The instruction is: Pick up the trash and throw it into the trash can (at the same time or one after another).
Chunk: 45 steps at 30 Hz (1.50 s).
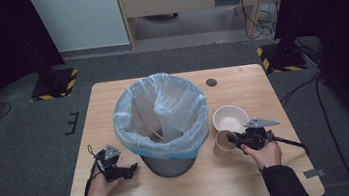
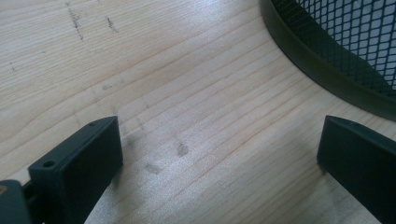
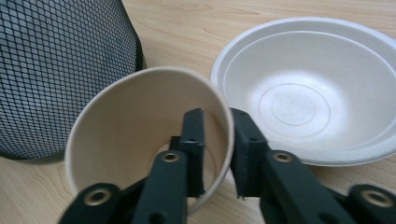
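Observation:
A tan paper cup [image 3: 135, 126] stands on the table beside the mesh bin; my right gripper [image 3: 218, 140] is shut on its rim, one jaw inside the cup and one outside. In the high view the cup [image 1: 222, 142] sits right of the bin, held by the right gripper [image 1: 235, 140]. A white paper bowl [image 3: 303, 88] rests just behind the cup, also seen as the bowl [image 1: 230, 118]. My left gripper [image 1: 130, 170] lies low on the table left of the bin, and in its own view the left gripper [image 2: 219, 154] is open over bare wood.
A black mesh waste bin [image 1: 162, 117] lined with a clear plastic bag stands mid-table, a thin wooden stick inside it. Its base curves across the bin [image 2: 327, 60] close to the left jaws. A dark round cable hole [image 1: 211, 82] lies at the back of the table [image 1: 108, 106].

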Motion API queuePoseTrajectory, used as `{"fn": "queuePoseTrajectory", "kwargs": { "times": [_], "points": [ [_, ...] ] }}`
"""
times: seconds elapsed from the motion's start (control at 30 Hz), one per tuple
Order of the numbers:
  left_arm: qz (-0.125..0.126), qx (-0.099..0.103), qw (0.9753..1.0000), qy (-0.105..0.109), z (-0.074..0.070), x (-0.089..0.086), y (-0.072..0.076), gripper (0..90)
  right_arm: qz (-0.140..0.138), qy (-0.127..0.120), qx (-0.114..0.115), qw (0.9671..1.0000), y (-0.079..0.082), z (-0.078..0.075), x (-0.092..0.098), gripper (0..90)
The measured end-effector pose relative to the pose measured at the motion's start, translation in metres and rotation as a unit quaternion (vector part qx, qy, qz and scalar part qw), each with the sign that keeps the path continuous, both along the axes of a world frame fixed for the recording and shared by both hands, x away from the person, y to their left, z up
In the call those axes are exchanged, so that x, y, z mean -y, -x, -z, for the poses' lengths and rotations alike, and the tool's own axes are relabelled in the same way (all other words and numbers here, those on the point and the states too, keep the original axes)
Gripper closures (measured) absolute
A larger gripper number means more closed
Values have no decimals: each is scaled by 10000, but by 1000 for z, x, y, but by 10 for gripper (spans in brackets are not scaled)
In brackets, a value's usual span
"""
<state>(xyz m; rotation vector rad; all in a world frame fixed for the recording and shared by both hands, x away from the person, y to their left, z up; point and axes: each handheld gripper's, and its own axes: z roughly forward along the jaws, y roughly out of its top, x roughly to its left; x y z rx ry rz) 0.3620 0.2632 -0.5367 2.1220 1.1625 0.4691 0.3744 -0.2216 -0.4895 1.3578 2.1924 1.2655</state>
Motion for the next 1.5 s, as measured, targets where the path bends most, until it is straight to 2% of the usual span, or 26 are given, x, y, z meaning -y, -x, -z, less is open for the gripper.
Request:
{"fn": "queuePoseTrajectory", "kwargs": {
  "times": [0.07,0.33,0.9,1.23,1.37,1.4,1.5],
  "points": [
    [0,0,10000,0,0,0,0,0,-18,-11,7,10000,0,-2,1,816],
    [0,1,10000,0,0,0,0,0,2,-134,-11,9999,1,-7,3,823],
    [1,0,10000,0,0,0,0,0,207,-573,384,9974,4,-28,18,822],
    [1,-1,10000,-1,0,0,0,0,413,-883,669,9930,8,-43,32,821],
    [1,-1,10000,1,0,0,0,0,502,-1049,847,9896,10,-54,39,821],
    [1,-1,10000,1,0,0,0,0,502,-1049,847,9896,10,-54,39,821],
    [0,-1,10000,0,0,0,0,0,585,-1219,1045,9853,13,-64,45,821]
  ]
}}
